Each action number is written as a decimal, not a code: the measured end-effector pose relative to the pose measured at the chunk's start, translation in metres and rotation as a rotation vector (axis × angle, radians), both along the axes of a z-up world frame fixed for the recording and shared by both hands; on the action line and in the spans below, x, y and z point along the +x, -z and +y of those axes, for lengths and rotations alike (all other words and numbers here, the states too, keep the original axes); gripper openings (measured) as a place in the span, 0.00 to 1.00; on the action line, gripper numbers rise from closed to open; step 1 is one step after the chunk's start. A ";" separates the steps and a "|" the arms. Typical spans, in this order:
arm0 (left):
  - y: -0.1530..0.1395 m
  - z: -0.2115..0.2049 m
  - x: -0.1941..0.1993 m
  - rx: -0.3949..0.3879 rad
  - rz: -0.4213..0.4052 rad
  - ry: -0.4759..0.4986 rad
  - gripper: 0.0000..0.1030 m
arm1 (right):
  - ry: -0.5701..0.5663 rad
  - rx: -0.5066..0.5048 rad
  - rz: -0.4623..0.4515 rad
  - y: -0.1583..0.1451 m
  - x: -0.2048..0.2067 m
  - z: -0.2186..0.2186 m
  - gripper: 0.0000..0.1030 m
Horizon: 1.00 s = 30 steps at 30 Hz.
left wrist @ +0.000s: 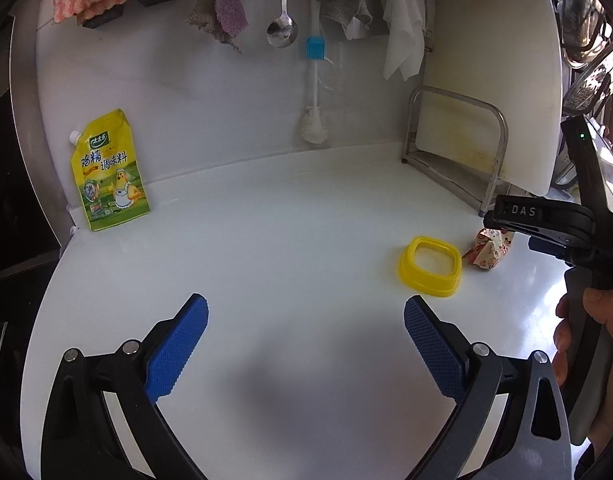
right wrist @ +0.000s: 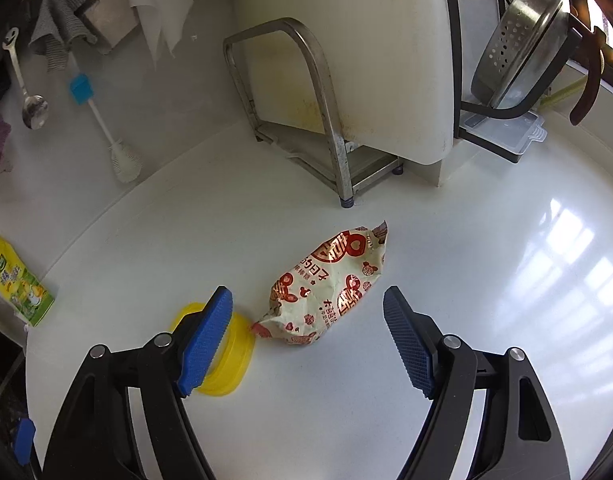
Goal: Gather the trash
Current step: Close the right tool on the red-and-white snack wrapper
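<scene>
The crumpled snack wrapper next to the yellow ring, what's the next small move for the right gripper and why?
Probably ease the right gripper forward and down until its open jaws straddle the snack wrapper, then close. The wrapper lies loose on the white counter, just ahead of the fingertips and not yet gripped. Keep the left finger clear of the yellow ring, which touches the wrapper's near end.

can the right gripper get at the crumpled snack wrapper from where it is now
Probably yes. The right gripper is open and empty, and the crumpled snack wrapper lies on the counter just ahead, in line with the gap. Nothing covers it; only the yellow ring beside it sits close to one finger.
</scene>
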<state>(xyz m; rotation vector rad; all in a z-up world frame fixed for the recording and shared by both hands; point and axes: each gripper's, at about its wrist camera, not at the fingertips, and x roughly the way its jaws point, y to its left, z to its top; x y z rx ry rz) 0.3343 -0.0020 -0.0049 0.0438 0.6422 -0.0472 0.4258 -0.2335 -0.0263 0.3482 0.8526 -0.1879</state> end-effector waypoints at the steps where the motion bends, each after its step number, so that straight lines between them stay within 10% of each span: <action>1: 0.000 0.000 0.000 -0.002 0.002 -0.001 0.94 | 0.014 -0.011 0.017 0.001 0.004 0.002 0.72; 17: 0.001 0.000 -0.002 0.008 -0.007 -0.008 0.94 | 0.028 -0.178 0.149 0.024 0.039 0.023 0.72; 21: 0.002 -0.001 -0.003 0.014 -0.008 -0.004 0.94 | 0.013 -0.174 0.177 0.032 0.043 0.021 0.47; 30: 0.005 -0.004 -0.002 0.022 -0.001 0.014 0.94 | -0.060 -0.154 0.147 0.033 0.020 0.006 0.33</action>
